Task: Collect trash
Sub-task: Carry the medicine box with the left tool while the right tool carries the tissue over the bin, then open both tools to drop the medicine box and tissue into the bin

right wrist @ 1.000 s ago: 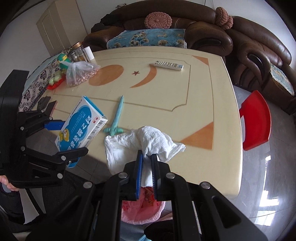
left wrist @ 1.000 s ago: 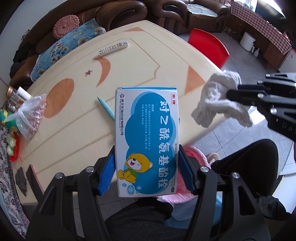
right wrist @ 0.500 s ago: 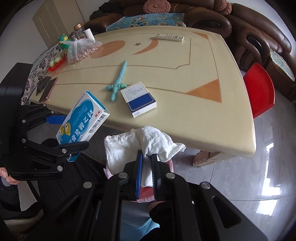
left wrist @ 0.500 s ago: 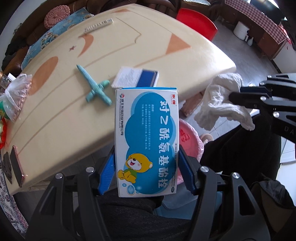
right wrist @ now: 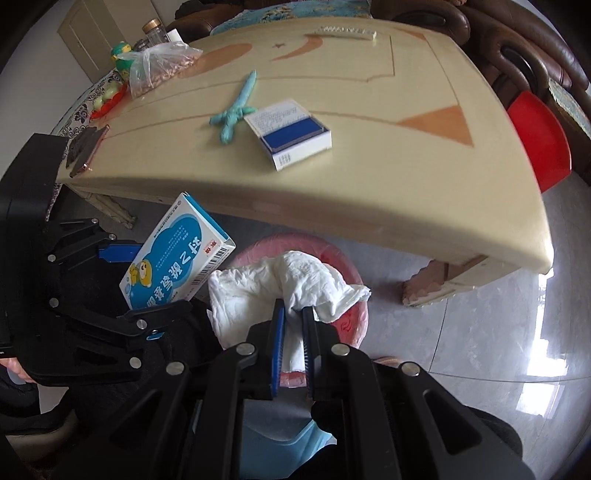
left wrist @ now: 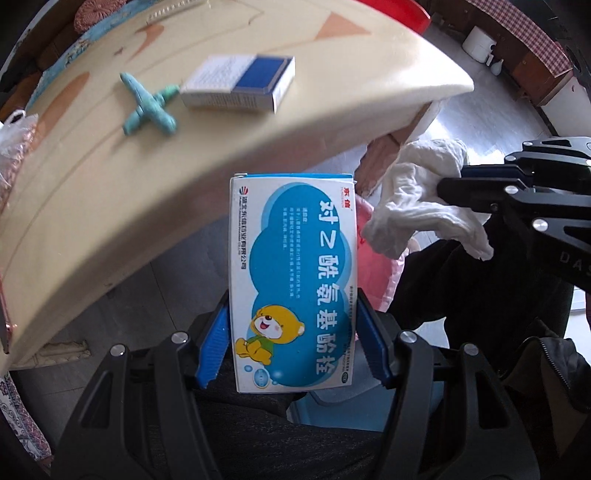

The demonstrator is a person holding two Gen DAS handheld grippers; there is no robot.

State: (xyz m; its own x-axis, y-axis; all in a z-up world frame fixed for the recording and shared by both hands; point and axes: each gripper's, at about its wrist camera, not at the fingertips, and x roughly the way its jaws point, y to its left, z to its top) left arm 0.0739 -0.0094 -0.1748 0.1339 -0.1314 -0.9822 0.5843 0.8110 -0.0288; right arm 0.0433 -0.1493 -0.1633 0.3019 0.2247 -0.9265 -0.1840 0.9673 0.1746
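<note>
Left hand-held gripper (left wrist: 293,347): I clamp the light, stiff medicine box (left wrist: 293,284) by its long edges; right hand-held gripper (right wrist: 293,349): I pinch the soft, limp tissue wad (right wrist: 280,284) mid-fold.

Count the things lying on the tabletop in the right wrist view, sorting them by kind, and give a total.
Cardboard boxes: 1, the blue-and-white box
Toy swords: 1, the teal toy sword
Remote controls: 1, the white remote control
Plastic bags: 1, the clear bag of nuts
Phones: 1, the phone at the table edge
Total: 5

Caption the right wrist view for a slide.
Right gripper pinching crumpled tissue above pink-lined bin; left gripper holding blue medicine box.
</note>
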